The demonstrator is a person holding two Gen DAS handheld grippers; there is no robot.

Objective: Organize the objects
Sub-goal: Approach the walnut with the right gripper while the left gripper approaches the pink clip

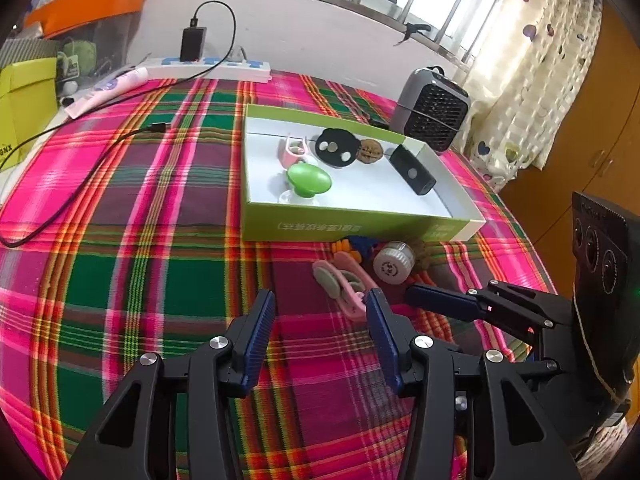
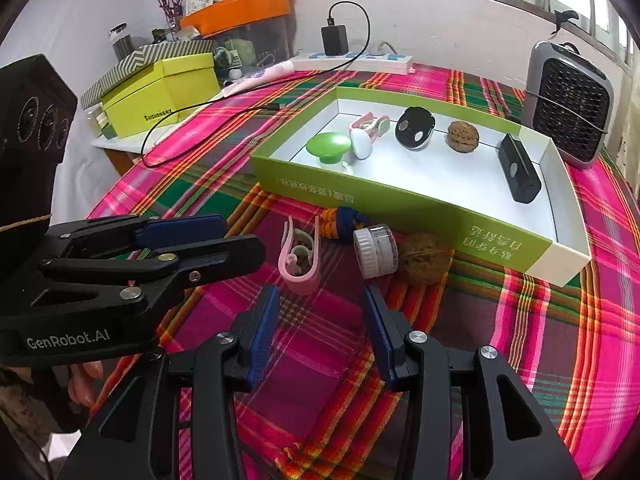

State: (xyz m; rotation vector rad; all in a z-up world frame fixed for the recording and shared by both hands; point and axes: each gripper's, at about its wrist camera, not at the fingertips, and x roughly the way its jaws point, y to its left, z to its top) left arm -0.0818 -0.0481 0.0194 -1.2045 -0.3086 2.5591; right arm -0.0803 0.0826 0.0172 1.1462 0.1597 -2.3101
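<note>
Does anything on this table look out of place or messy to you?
Yes. A small heap lies on the cloth just outside the green box: a pink clip, a white round jar tipped on its side, a walnut and a blue and orange knot. Similar things already sit inside the box.

A walnut (image 1: pixel 421 255) sits mostly hidden behind the white cap (image 1: pixel 393 266) at the tray's (image 1: pixel 360 226) five o'clock corner, while the tray's printed lettering stays too small to read.
</note>
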